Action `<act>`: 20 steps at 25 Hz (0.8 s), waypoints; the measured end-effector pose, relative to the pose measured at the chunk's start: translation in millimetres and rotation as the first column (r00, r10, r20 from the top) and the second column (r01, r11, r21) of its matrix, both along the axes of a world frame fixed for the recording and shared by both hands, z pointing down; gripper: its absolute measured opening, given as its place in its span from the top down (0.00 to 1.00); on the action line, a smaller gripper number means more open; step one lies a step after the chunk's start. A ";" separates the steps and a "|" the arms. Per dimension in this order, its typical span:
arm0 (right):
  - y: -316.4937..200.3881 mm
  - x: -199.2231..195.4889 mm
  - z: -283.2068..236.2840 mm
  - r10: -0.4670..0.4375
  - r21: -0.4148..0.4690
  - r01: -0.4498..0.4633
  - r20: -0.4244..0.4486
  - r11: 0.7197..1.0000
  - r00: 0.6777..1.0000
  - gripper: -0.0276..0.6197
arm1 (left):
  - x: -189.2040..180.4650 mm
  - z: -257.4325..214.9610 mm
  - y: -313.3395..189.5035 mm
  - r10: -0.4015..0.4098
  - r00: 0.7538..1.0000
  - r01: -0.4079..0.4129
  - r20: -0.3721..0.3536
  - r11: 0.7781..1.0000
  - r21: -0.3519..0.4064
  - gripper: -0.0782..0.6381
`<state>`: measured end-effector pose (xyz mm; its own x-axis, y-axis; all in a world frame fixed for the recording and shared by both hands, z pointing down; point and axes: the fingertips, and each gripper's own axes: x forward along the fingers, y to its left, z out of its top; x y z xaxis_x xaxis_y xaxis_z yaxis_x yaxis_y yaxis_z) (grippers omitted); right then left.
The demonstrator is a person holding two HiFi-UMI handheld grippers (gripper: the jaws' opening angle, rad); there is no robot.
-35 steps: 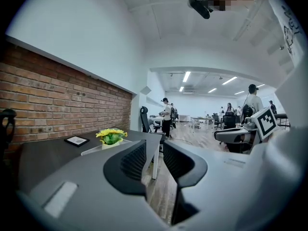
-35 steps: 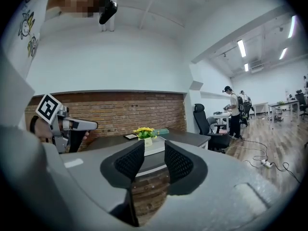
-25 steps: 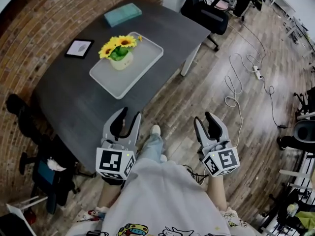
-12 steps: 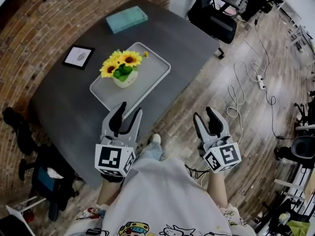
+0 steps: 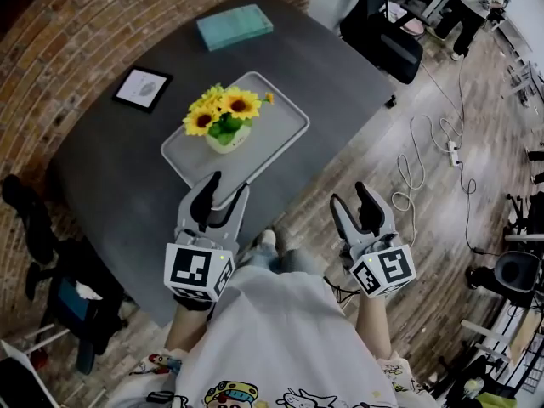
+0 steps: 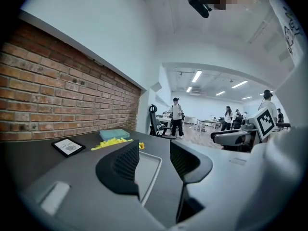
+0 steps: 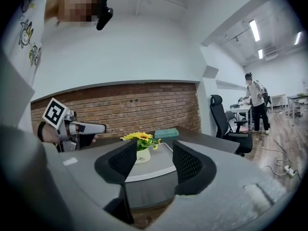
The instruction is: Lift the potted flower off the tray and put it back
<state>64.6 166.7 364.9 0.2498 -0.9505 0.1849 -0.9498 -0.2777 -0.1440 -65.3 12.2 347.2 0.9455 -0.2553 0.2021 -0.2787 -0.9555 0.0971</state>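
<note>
Dark table [image 5: 115, 172], yellow sunflowers [image 5: 223, 109], white pot [image 5: 227, 139]

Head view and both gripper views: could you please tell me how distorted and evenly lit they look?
Head view: strong fisheye curves the table edges, yet the potted flower is crisp. Left gripper view: dark rounded corners, bright ceiling lights. Right gripper view: same vignette, evenly lit brick wall.

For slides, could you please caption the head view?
Left tool and right tool, empty, jaws just opened, face potted yellow sunflowers on grey rectangular tray.
</note>
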 end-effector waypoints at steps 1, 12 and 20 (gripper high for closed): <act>-4.4 -1.1 0.6 -0.015 -0.004 0.015 0.000 1.000 1.000 0.60 | -1.0 1.4 -1.9 -0.007 1.000 0.007 0.002 1.000 -0.002 0.61; -75.7 19.6 8.3 -0.223 -0.022 0.222 -0.004 0.975 0.975 0.56 | -4.1 14.8 -41.3 -0.180 0.984 0.180 0.010 0.983 -0.015 0.59; -151.7 56.7 8.7 -0.463 -0.029 0.462 -0.004 0.886 0.887 0.54 | 5.5 9.8 -80.1 -0.415 0.910 0.415 -0.013 0.910 -0.008 0.57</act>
<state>121.3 15.1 373.6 -0.2147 -0.9535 0.2113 -0.9729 0.1899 -0.1316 -59.8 -68.0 357.0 0.7570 -0.6246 0.1919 -0.6488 -0.7532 0.1081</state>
